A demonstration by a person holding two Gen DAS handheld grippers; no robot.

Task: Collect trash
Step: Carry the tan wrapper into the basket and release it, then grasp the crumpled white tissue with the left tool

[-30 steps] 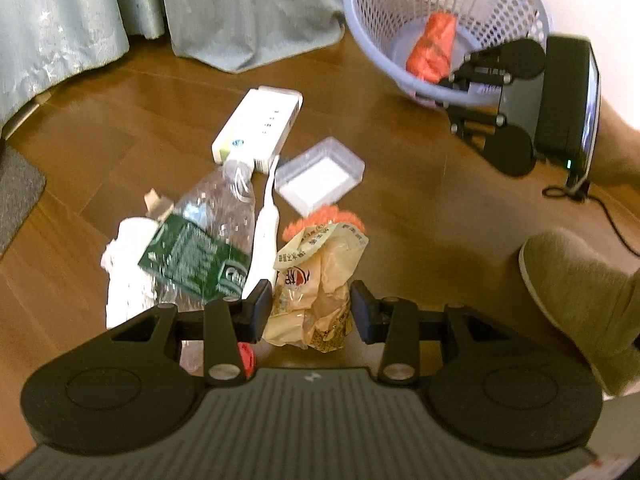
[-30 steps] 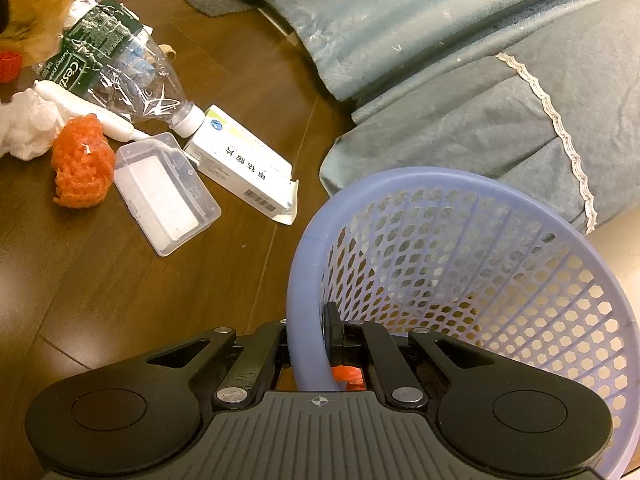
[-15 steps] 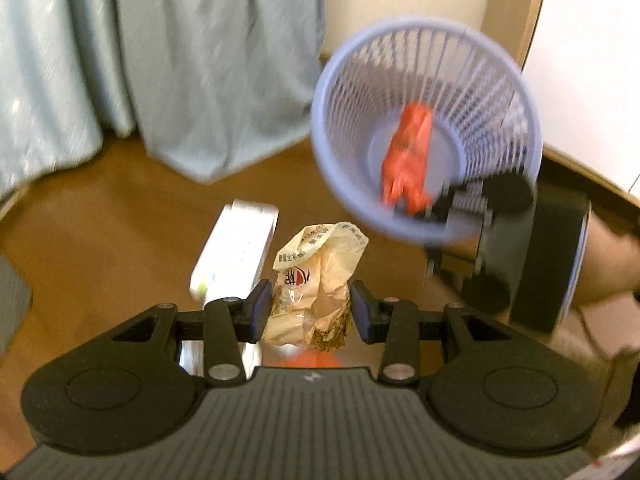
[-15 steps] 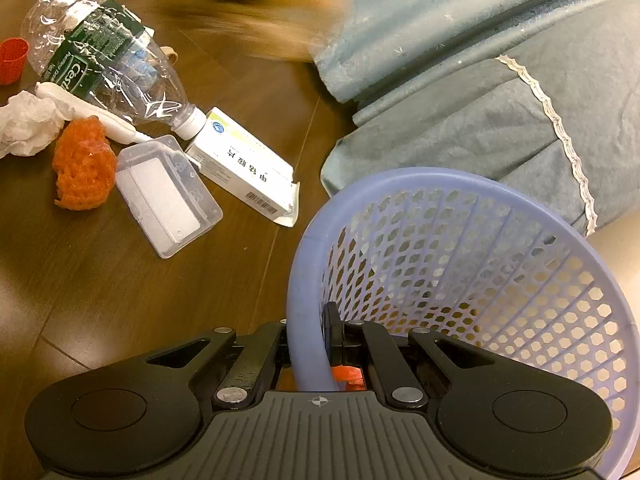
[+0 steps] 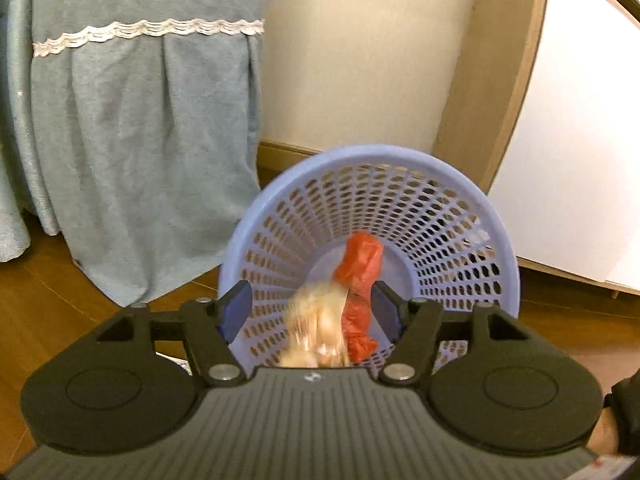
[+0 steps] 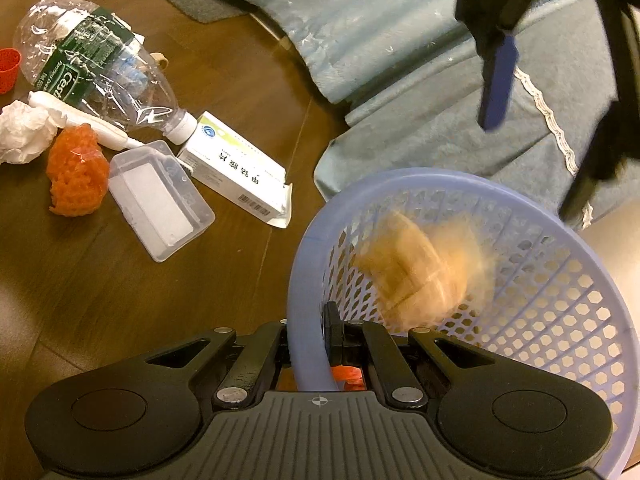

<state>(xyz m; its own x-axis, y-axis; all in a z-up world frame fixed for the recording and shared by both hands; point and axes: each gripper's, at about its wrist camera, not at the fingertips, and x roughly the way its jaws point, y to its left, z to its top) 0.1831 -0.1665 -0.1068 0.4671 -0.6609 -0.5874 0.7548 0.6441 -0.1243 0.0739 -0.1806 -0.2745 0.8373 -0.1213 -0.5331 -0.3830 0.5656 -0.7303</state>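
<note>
My left gripper (image 5: pixel 310 312) hangs open over the tilted lilac basket (image 5: pixel 372 153). A crumpled tan wrapper (image 5: pixel 316 330), blurred, is loose between and below its fingers, over the basket's mouth. An orange bag (image 5: pixel 360 268) lies in the basket's bottom. In the right wrist view my right gripper (image 6: pixel 308 340) is shut on the basket's rim (image 6: pixel 301 272), and the blurred wrapper (image 6: pixel 424 272) is inside the basket. One blue pad (image 6: pixel 498 84) of the left gripper shows above the basket.
On the brown wooden floor to the left lie a crushed clear bottle (image 6: pixel 92 68), a white carton (image 6: pixel 236 172), a clear plastic case (image 6: pixel 160 200), an orange net (image 6: pixel 78 172), a white tissue (image 6: pixel 24 136), a white tube (image 6: pixel 80 124) and a red cap (image 6: pixel 8 68). Grey-blue curtains (image 5: pixel 132 140) hang behind.
My left gripper carried the tan wrapper from the floor to the basket, then opened; the wrapper now drops into the basket. The right gripper keeps its hold on the rim.
</note>
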